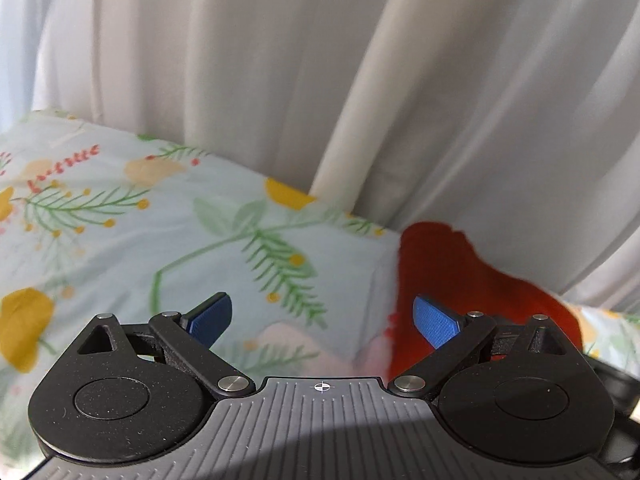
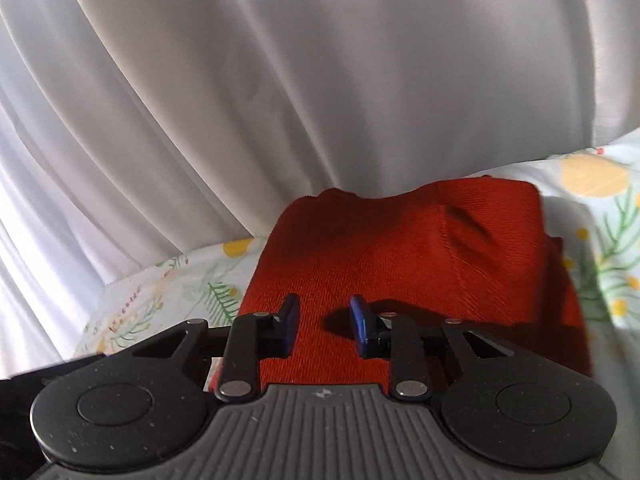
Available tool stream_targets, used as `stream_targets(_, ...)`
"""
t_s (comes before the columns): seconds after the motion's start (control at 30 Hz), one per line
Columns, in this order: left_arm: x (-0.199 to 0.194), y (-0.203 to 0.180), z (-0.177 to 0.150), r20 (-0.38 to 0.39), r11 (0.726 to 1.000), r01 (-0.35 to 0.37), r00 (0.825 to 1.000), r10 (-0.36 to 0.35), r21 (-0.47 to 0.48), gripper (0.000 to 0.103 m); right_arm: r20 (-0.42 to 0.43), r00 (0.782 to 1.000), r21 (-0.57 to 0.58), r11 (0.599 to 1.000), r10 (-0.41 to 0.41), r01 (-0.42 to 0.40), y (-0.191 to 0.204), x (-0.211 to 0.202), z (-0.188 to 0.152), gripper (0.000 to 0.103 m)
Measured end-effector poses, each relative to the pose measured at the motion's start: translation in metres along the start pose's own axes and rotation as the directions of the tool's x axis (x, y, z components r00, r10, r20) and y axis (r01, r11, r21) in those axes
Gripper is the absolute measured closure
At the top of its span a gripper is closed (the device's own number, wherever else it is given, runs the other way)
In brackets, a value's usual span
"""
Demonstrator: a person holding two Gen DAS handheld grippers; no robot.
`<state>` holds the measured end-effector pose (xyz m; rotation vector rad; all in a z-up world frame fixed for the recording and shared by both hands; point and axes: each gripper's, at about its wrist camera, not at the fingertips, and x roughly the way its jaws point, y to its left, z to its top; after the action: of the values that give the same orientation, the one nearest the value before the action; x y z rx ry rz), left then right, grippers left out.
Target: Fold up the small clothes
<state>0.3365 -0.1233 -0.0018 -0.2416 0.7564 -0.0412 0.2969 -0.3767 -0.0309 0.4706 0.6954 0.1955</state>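
The red garment [image 2: 400,256] lies folded on the floral sheet [image 1: 120,216], against the curtain [image 2: 280,80]. Right gripper [image 2: 324,326] hovers over it, jaws narrowly apart, empty; left gripper [image 1: 322,320] wide apart, empty. Risk: a low pass could snag the fold and undo it.

Left gripper [image 1: 322,322] hangs over the flowered sheet [image 1: 120,216], its blue pads [image 1: 434,320] spread wide with nothing between them. A red garment [image 1: 452,272] lies off to the right, white curtain [image 1: 280,60] behind.
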Motion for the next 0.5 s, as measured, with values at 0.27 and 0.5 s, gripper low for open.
stream_targets(0.27, 0.078, -0.087, 0.007, 0.014, 0.990, 0.012, 1.000, -0.014, 0.138, 0.003, 0.050, 0.974, 0.049, 0.975, -0.221, 0.219, -0.038, 0.052, 0.035, 0.103)
stream_targets(0.5, 0.111, -0.091, -0.004, -0.052, 0.991, 0.033, 0.998, -0.027, 0.130, 0.001, 0.149, 0.954, 0.166, 0.958, -0.261, 0.236, -0.079, 0.035, 0.025, 0.103)
